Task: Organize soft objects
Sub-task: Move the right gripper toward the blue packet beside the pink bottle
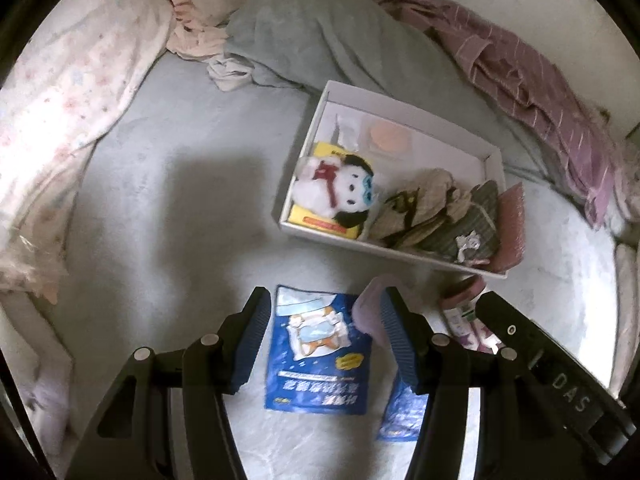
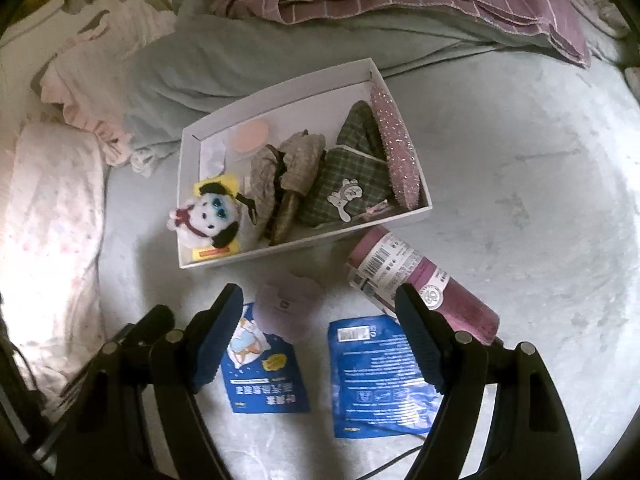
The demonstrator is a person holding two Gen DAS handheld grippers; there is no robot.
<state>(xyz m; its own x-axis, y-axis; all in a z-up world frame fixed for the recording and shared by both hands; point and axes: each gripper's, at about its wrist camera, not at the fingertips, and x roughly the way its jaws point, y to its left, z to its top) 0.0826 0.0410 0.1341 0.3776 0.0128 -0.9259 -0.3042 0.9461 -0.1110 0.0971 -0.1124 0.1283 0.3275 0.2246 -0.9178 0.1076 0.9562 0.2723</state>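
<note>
My left gripper (image 1: 326, 320) hangs open over the pale bed sheet, with a blue printed packet (image 1: 316, 356) lying flat below the gap between its fingers. A small lilac pouch (image 1: 370, 308) lies just past the right-hand finger. My right gripper (image 2: 320, 328) is open too, above a second blue packet (image 2: 376, 372), which lies printed back up. The first packet (image 2: 264, 364) and the lilac pouch (image 2: 288, 304) lie by its left finger. A pink wrapped roll (image 2: 420, 280) rests beside its right finger. Neither gripper holds anything.
A white shallow box (image 1: 400, 100) on the bed holds a plush dog (image 1: 340, 192), ruffled beige cloth (image 1: 424, 200), a green plaid pouch (image 2: 344, 184) and a pink glittery piece (image 2: 396, 152). A grey-green blanket (image 1: 320, 36), purple striped cloth (image 1: 520, 80) and floral pillow (image 1: 72, 92) ring the bed.
</note>
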